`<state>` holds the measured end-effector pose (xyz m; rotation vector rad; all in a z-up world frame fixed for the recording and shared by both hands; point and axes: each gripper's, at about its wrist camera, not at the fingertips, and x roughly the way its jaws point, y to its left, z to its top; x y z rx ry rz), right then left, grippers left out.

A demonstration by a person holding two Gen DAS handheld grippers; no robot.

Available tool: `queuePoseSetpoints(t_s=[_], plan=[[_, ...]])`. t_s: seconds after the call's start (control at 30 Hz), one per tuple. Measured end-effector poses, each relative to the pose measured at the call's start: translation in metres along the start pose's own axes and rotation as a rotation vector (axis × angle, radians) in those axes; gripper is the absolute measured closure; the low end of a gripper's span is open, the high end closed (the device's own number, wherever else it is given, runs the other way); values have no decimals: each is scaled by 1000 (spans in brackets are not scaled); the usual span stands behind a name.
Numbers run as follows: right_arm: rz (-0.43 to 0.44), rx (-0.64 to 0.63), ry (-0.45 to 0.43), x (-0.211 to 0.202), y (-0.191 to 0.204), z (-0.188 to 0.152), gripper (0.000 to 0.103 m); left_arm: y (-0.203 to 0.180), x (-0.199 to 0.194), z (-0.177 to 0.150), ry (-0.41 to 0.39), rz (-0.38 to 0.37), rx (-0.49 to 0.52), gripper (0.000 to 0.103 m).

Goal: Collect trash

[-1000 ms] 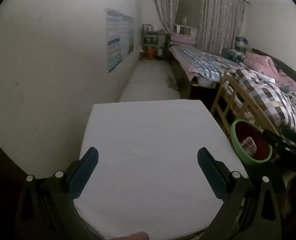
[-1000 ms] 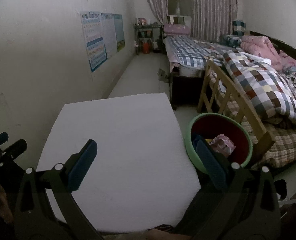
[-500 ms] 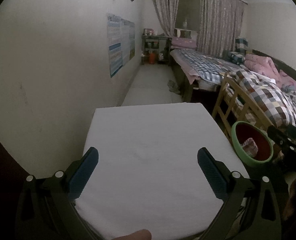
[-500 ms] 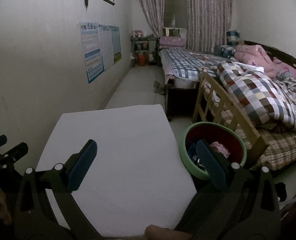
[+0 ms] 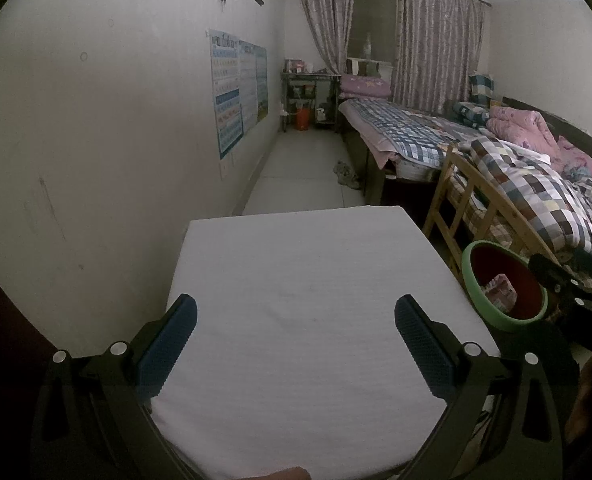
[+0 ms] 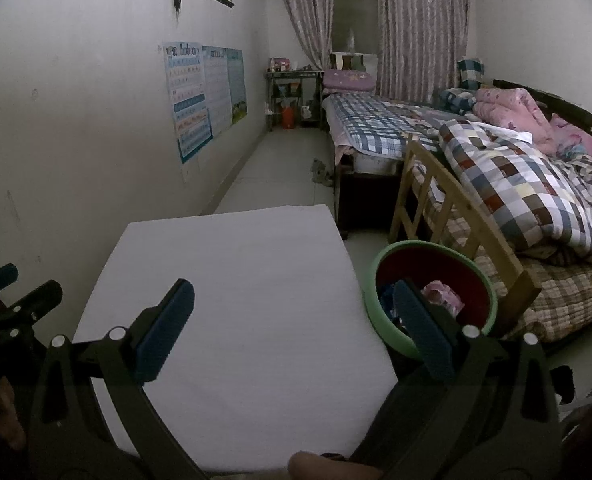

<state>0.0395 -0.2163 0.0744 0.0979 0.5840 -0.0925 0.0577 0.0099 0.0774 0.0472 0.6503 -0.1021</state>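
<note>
With the left gripper (image 5: pixel 296 334) and right gripper (image 6: pixel 294 320) both released and empty above the white worktop (image 6: pixel 232 280), the pink wrapper (image 6: pixel 442 294), probably light and crushable, lies in the green-rimmed basin (image 6: pixel 492 304) at 3 o'clock.

no text legible anywhere, printed rows and a heading seen on the wall posters (image 6: pixel 200 100) but too small and blurred to be read
</note>
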Motion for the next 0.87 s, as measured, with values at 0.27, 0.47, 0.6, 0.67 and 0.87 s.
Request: queuePoseSetpoints(t_s=[0.27,0.47,0.6,0.67,0.87], plan=[[1,2,3,0,-2,1,5,-4,-2,0,0,-9,-7,8],[0,0,3,0,-1,1,5,-3,-4,0,-17,-14,-12,8],[-1,3,4,0,-1,0,5,-8,-6,3,-35,4,-4,8],[0,2,4,0,-1,0,5,-9,-3,4,-16,-19,-13,8],[-2,2,4,0,-2,0,5,-17,-2,1,-13,-19,-1,8]])
